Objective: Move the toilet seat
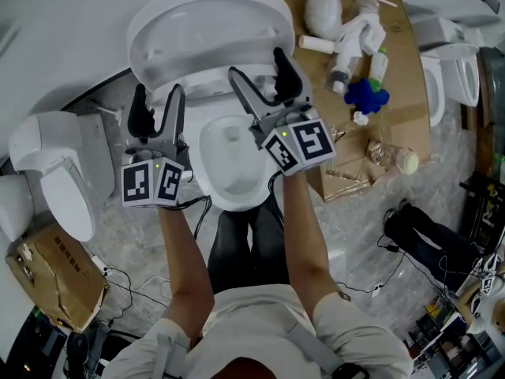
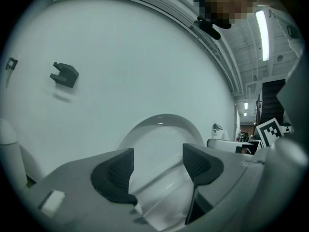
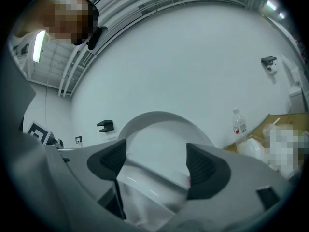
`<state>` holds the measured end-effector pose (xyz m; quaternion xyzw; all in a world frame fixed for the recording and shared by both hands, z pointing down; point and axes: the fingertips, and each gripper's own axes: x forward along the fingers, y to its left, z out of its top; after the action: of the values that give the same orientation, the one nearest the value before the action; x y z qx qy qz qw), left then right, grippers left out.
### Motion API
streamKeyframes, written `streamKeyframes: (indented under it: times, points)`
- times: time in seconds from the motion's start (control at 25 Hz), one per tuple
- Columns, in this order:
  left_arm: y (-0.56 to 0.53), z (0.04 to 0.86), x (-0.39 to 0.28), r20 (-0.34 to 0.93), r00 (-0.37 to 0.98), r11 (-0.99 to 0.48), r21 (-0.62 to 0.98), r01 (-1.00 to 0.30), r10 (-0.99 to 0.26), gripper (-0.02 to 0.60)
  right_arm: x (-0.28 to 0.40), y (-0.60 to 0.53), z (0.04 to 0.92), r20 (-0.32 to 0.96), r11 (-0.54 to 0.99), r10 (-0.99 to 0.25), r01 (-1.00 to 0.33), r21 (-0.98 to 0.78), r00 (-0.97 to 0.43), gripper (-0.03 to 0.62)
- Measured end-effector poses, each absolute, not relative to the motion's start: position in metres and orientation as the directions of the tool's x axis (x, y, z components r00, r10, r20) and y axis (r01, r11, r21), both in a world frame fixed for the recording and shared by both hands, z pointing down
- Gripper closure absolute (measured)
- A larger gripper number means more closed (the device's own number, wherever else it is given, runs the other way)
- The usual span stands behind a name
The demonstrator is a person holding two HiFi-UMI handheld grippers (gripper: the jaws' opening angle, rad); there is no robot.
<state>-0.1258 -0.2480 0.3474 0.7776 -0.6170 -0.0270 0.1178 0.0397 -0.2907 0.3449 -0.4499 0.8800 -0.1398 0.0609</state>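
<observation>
The left gripper (image 1: 158,95) and the right gripper (image 1: 257,64) are hovering, jaws spread and empty, over the toilet bowl's (image 1: 203,158) rear rim, seemingly lining up on the toilet seat (image 1: 207,18), which is standing raised against the wall (image 1: 63,14).

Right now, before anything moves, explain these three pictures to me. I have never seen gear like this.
No robot here: a person faces a toilet bowl, holding a two-jaw gripper in each hand. The top-down picture comes from a camera on the person's head; it shows the left gripper and the right gripper, each with a marker cube. The other two pictures come from cameras riding on those grippers, looking along their jaws. Both pairs of jaws stand apart and hold nothing; the toilet's raised lid shows beyond them. On the floor at the right lies a cardboard sheet with white bottles on it; another toilet stands at the left.
</observation>
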Motion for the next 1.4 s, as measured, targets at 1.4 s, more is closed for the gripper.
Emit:
streamKeyframes:
  times: [1.4]
  points:
    - [-0.291, 0.376, -0.132, 0.199, 0.185, -0.151, 0.171, -0.974, -0.962, 0.264, 0.02, -0.322, 0.359, 0.051, 0.619, -0.778, -0.778, -0.107, -0.626, 0.227]
